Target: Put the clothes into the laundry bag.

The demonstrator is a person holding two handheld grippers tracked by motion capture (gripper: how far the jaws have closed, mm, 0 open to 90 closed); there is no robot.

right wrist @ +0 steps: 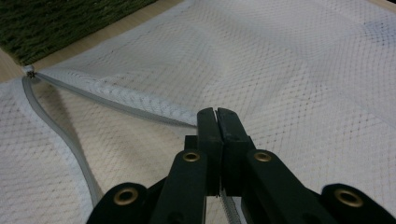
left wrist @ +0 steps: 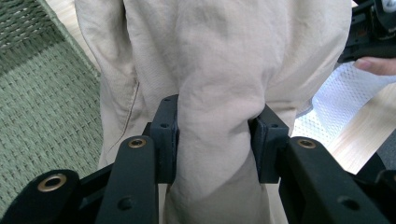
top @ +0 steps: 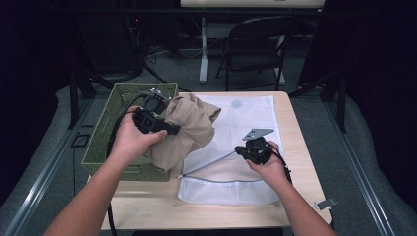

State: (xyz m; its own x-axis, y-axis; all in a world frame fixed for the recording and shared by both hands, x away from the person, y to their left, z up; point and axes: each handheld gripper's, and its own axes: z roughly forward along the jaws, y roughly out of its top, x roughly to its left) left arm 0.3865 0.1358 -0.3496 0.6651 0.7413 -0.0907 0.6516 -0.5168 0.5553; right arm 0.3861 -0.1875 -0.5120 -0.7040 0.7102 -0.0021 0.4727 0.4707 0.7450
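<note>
Left gripper view looks along the left gripper (left wrist: pixel 215 133), whose two black jaws stand partly apart and are clamped on a thick gathered fold of a crumpled beige cotton garment (left wrist: pixel 219 60). The cloth bulges out above and below the pads and hangs down between them. To one side of the garment lies the woven floor of an olive green wicker basket (left wrist: pixel 42 116); to the other side a patch of white mesh and pale wood shows.

Right gripper view looks along the right gripper (right wrist: pixel 217 116), whose jaws are pressed fully together and pinch the zipper edge of a flat white mesh laundry bag (right wrist: pixel 299 70). A grey zipper (right wrist: pixel 112 100) runs away from the jaw tips to the bag's corner, lifting that upper edge, while the lower edge curves away below it, so the mouth gapes open.

In the high view, the person's left hand (top: pixel 129 142) holds its gripper over the basket's right rim, with the beige garment bunched partly over the basket and partly over the bag's left side. The right hand (top: pixel 268 164) holds its gripper above the bag's near right part. The bag lies spread on a light wooden table (top: pixel 147 209), and the basket sits at the table's left edge.
</note>
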